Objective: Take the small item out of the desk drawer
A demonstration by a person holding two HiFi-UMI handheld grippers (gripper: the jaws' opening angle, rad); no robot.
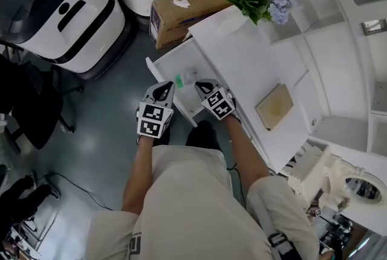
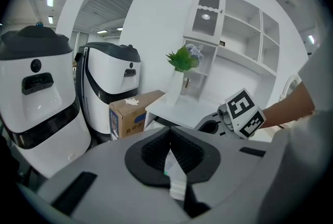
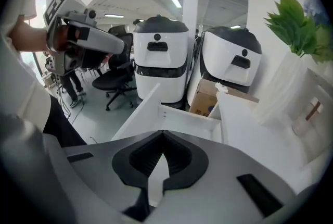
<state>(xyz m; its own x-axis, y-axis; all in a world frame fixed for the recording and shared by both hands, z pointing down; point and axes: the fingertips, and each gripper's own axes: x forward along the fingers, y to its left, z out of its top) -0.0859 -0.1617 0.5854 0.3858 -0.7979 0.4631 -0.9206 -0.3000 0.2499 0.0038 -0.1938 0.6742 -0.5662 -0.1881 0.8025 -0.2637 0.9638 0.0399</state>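
A person in pale clothes stands at a white desk, seen from above, with a pair of hand-held tongs in each hand.

Two large white-and-black machines [image 1: 60, 11] stand on the grey floor beyond the desk. A white shelf unit [image 1: 338, 41] rises along the tabletop's back edge. The tabletop [image 1: 242, 65] is white. A brown cardboard box [image 1: 193, 2] sits on the floor between the machines and the tabletop's far corner. A black office chair [image 3: 117, 79] stands on the floor to the person's left.

The desk drawer [image 1: 175, 59] is pulled out from the tabletop's front edge, its white floor open to view. A leafy green plant [image 1: 251, 2] with pale blue flowers stands at the tabletop's far corner, near the box. A flat tan pad [image 1: 275, 106] lies on the tabletop toward the back edge.

The left tongs [image 1: 164, 89] hang over the drawer's outer side wall. Their jaws are pressed together at the tips. A pale strip with a green spot shows in the slit behind the tips. I cannot tell whether it is gripped or lies below.

The right tongs [image 1: 201, 84] point down into the drawer beside the tabletop's front edge. Their jaws are closed with nothing between them, and only the drawer's white floor shows through the slit.

The small green item [image 1: 179, 79] lies on the drawer floor between the two pairs of tongs, near both tips.
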